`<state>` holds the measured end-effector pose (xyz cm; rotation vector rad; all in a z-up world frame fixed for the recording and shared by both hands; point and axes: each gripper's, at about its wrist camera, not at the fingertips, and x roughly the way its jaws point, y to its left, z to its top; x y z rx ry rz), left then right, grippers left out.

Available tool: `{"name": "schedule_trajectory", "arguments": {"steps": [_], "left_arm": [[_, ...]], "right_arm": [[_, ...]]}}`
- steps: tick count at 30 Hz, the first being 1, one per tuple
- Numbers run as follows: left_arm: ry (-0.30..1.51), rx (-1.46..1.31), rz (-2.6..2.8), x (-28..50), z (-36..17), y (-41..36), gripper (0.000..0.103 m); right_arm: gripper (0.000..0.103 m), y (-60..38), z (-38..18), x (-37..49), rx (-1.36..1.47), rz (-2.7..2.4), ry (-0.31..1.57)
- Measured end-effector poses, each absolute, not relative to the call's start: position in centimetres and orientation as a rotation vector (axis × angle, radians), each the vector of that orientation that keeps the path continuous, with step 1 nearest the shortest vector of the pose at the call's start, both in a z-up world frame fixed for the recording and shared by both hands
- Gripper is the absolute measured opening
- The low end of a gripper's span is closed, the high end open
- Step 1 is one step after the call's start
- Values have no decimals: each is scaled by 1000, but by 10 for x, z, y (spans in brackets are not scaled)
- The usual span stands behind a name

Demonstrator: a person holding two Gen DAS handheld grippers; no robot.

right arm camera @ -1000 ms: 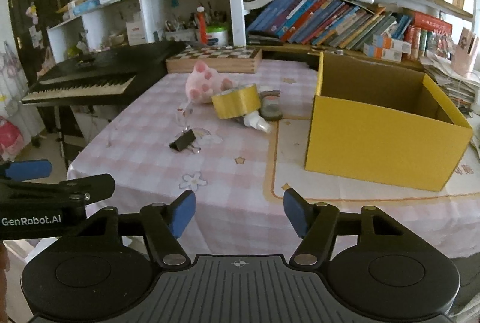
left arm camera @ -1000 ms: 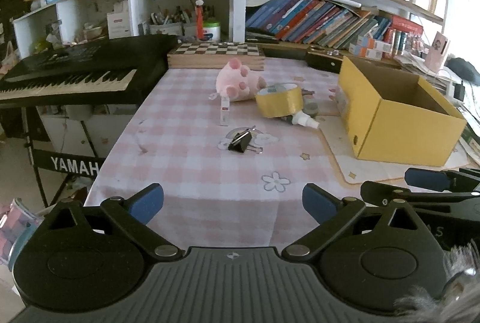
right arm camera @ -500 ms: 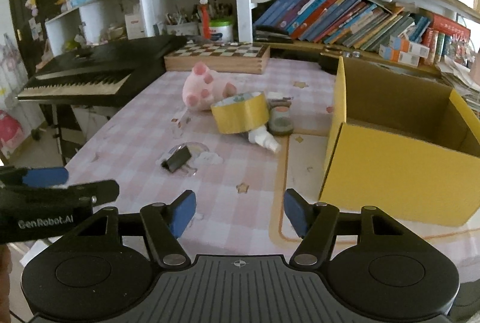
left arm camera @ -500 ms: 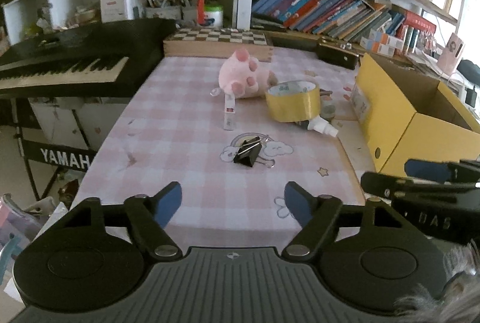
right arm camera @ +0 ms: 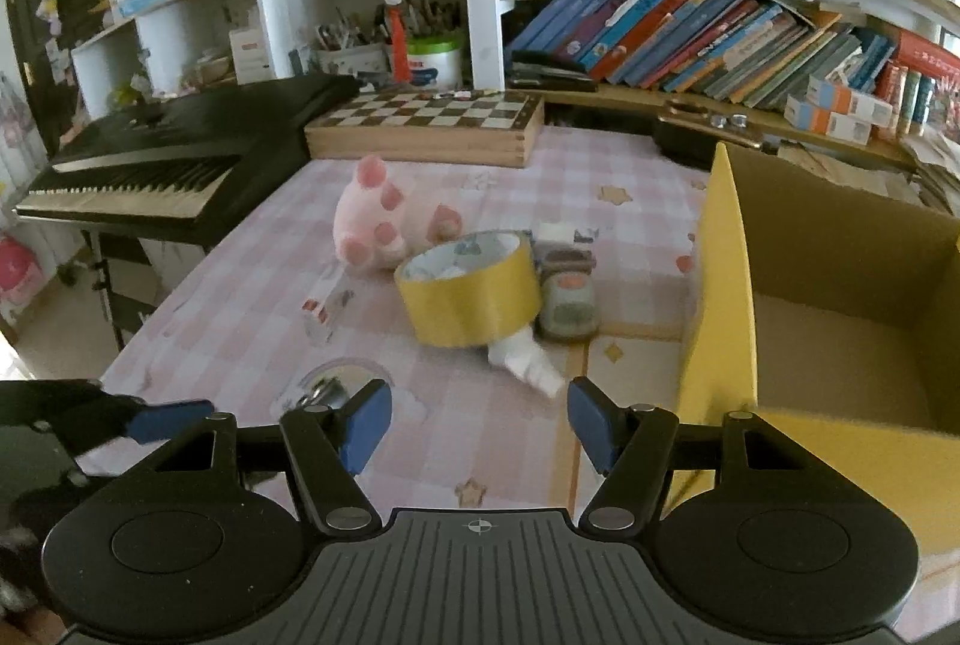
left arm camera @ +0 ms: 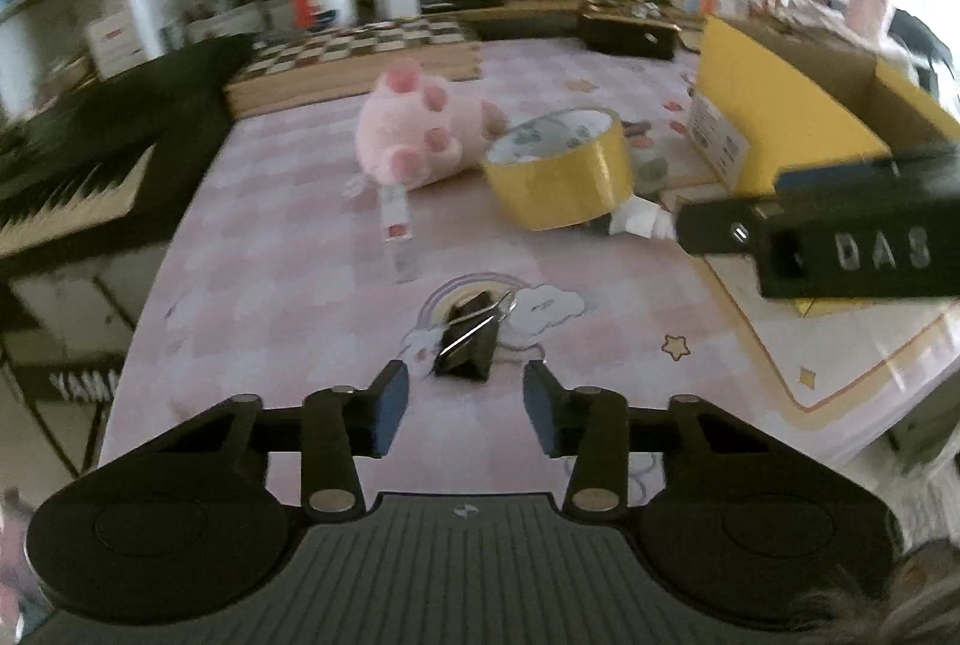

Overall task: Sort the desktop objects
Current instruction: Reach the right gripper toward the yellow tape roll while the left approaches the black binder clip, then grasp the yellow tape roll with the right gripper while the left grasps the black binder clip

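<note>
While the left gripper (left arm camera: 465, 399), whose jaws have just been closing, is held unclenched just short of the binder clip (left arm camera: 468, 342), nothing is seen sorted: plush toy (left arm camera: 414, 138) and tape roll (left arm camera: 561, 174) remain beside the apparently empty yellow box (right arm camera: 840, 333)

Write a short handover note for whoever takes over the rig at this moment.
Left gripper: jaws have just been closing, nothing between them yet; the black metal binder clip lies just ahead.
Right gripper: open, empty, facing the yellow tape roll and the white squeeze bottle under it.
The pink plush toy lies behind the roll. The yellow cardboard box looks empty.
Done: nothing sorted.
Left: everything, probably into the box.
</note>
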<state>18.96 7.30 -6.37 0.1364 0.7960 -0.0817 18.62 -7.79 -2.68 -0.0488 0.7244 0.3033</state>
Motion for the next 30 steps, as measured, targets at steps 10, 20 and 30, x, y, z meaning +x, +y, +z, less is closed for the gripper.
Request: {"name": "schedule_trajectory", "arguments": {"steps": [10, 20, 30], "left_arm": [[803, 264, -130, 230, -83, 62, 11], [796, 24, -45, 246, -60, 109, 5], [772, -100, 15, 245, -37, 135, 5]], "right_arm": [[67, -72, -34, 234, -64, 308, 767], [86, -49, -49, 281, -158, 333, 810], [89, -13, -80, 306, -337, 392, 823]]}}
